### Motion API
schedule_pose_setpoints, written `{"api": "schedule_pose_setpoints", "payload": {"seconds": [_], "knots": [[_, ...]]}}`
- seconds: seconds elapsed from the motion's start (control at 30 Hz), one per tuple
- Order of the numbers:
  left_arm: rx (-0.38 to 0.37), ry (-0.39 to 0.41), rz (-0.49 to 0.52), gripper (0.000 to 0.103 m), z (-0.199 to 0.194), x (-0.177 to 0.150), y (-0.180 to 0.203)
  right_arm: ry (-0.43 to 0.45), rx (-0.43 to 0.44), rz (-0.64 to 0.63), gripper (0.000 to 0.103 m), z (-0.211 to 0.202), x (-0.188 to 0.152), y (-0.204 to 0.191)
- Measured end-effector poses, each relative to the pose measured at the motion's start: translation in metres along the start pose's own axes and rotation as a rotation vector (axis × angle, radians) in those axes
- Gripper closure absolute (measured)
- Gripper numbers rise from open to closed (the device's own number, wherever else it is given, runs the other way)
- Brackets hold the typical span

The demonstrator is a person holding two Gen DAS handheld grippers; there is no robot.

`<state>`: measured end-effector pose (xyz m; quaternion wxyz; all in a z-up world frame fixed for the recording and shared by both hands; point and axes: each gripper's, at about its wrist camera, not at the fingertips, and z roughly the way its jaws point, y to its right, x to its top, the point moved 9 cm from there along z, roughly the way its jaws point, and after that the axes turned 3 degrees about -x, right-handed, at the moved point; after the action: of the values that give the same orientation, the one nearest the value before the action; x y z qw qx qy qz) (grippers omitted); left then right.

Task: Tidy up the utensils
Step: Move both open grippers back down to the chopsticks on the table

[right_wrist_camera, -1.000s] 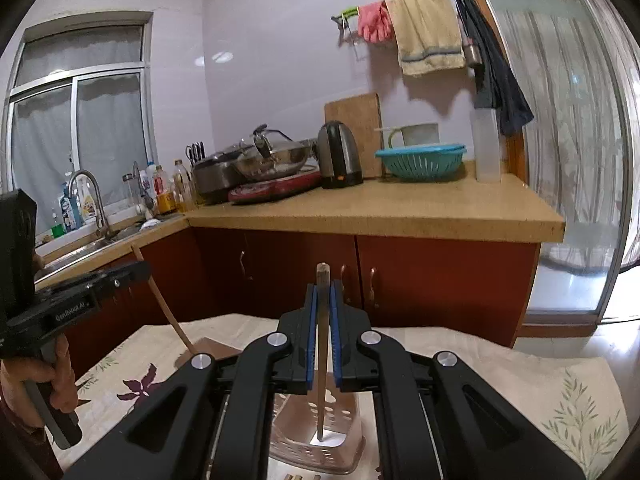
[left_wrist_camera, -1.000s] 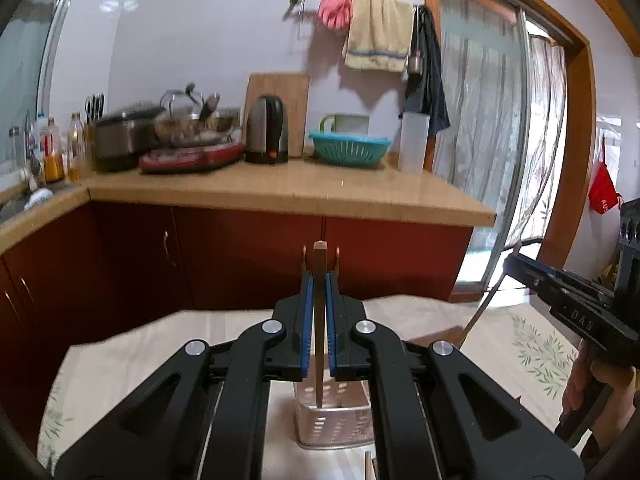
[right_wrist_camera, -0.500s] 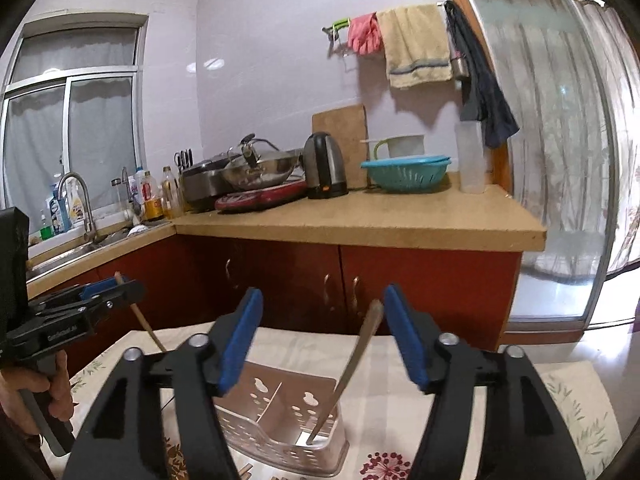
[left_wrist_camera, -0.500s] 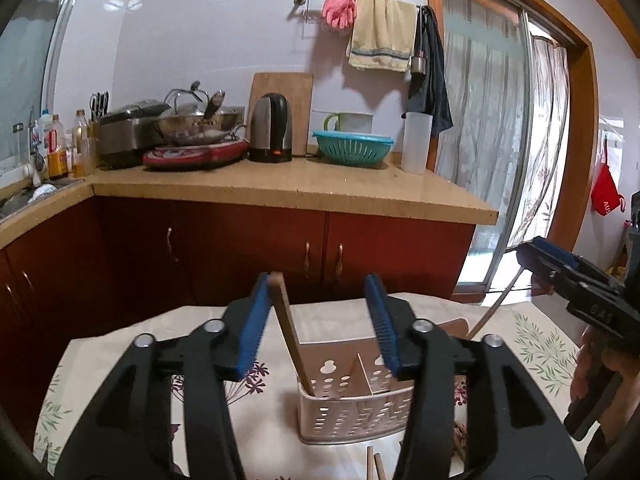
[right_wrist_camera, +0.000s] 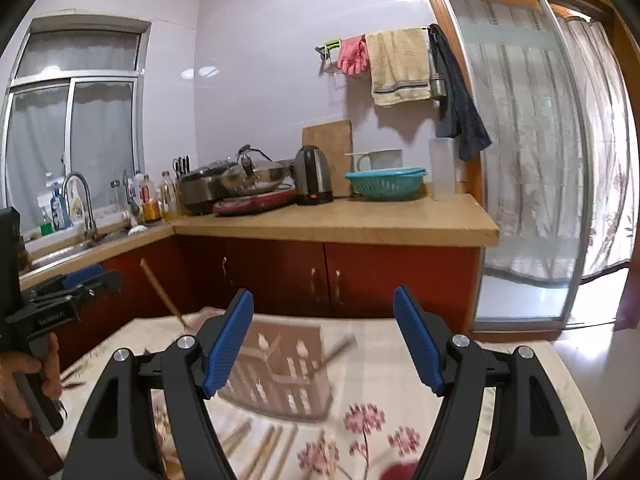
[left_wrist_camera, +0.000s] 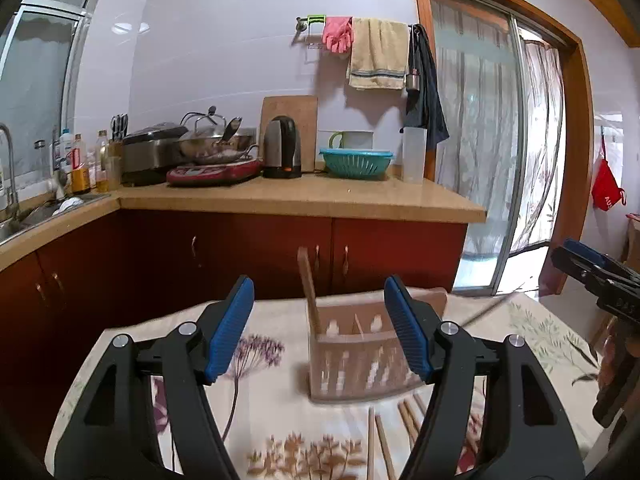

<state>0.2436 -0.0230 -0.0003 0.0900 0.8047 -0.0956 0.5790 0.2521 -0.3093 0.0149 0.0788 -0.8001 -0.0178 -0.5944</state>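
a kitchen with purple tiled walls, a tan l-shaped counter (left_wrist_camera: 296,200) over red-brown cabinets, and a sliding glass door (right_wrist_camera: 520,152) at three o'clock. nearer, a table under a flowered cloth (left_wrist_camera: 264,408) carries the pale slotted utensil caddy (left_wrist_camera: 356,356), which sits at twelve o'clock from both tools. a wooden utensil (left_wrist_camera: 310,292) stands in its left compartment, leaning toward eleven o'clock; a metal utensil (right_wrist_camera: 338,350) pokes out of the caddy toward two o'clock in the right-hand view. loose chopsticks (left_wrist_camera: 404,424) lie on the cloth just in front of the caddy.

a second ago each tool was clamped on one of those utensils; half a second ago the jaws had just let go, and now both are spread wide and holding nothing, pulled back and higher. the left gripper (left_wrist_camera: 320,328) and right gripper (right_wrist_camera: 324,340) both frame the caddy between blue pads.

the caddy and the cloth are smeared by motion, so its dividers are hard to read. the chopsticks run off the bottom edge.
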Motion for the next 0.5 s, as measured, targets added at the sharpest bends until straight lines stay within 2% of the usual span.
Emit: {"api": "schedule_pose_setpoints", "payload": {"seconds": [0.13, 0.3, 0.5], "knots": [[0.019, -0.028, -0.004, 0.037, -0.018, -0.032, 0.002, -0.017, -0.032, -0.001, 0.032, -0.021, -0.029, 0.007], [0.028, -0.097, -0.057, 0.037, -0.032, -0.083, 0.0, -0.039, -0.069, 0.002, 0.033, -0.045, -0.076, 0.014], [0.054, -0.163, -0.066, 0.042, -0.047, -0.143, 0.003, -0.113, -0.071, 0.0, 0.041, -0.062, -0.145, 0.014]]}}
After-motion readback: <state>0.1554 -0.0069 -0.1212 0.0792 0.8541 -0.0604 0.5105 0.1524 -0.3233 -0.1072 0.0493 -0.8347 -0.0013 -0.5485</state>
